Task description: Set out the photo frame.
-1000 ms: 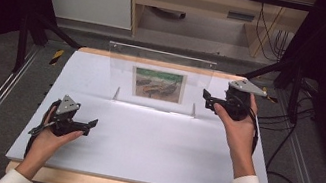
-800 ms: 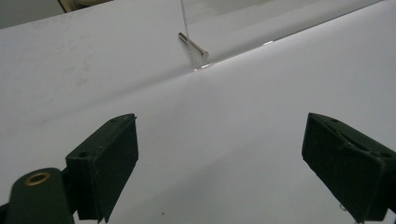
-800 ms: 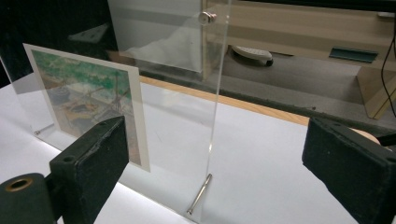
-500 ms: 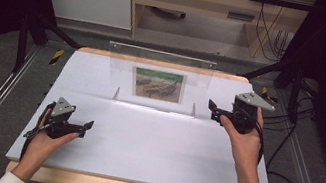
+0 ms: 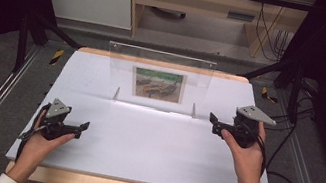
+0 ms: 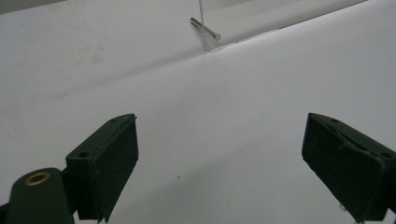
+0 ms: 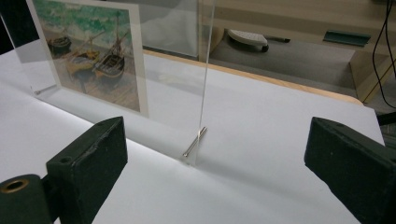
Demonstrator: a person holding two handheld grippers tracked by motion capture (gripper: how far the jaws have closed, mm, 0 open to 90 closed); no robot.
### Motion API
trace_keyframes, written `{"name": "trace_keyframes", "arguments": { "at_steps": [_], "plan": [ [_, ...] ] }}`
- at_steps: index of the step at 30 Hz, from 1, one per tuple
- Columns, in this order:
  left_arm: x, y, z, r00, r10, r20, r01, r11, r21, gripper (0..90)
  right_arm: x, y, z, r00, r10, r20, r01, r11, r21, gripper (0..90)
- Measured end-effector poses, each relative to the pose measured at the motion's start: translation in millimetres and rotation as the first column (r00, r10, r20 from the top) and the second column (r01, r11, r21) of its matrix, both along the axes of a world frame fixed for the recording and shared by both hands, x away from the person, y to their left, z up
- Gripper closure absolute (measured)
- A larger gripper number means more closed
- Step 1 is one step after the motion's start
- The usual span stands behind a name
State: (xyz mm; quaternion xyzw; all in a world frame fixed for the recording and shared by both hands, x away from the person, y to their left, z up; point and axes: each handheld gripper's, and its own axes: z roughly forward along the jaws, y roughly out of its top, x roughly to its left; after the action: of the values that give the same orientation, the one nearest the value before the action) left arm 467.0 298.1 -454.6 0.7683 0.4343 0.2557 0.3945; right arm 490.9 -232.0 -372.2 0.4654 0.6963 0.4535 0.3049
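A: Where does the clear picture stand (image 5: 159, 78) sit?

B: Upright, toward the far middle of the white table (image 5: 151, 145), its long axis running nine to three o'clock across it, a boat print (image 5: 158, 84) inside.

A: Which hand is closer?

B: The right gripper (image 5: 214, 121), I'd judge. The stand lies at about ten o'clock from it, its near edge close. The left gripper (image 5: 82, 128) is well apart, with the stand at about one o'clock.

A: Jaws?

B: Both pairs are spread wide, holding nothing. In the right gripper view, the stand's metal foot pin (image 7: 194, 141) lies between them, farther off.

A: Surroundings?

B: A dark floor, cables, and a wooden bench behind.
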Motion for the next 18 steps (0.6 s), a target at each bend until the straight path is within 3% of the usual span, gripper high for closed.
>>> {"name": "trace_keyframes", "arguments": {
  "at_steps": [18],
  "plan": [
    [0.1,0.7,-0.7,1.0,0.004,-0.002,-0.004,1.0,0.004,10.6,-21.0,-6.2,-36.1,0.9966,0.006,-0.083,-0.012,0.997,-0.076,7.0]
  ]
}}
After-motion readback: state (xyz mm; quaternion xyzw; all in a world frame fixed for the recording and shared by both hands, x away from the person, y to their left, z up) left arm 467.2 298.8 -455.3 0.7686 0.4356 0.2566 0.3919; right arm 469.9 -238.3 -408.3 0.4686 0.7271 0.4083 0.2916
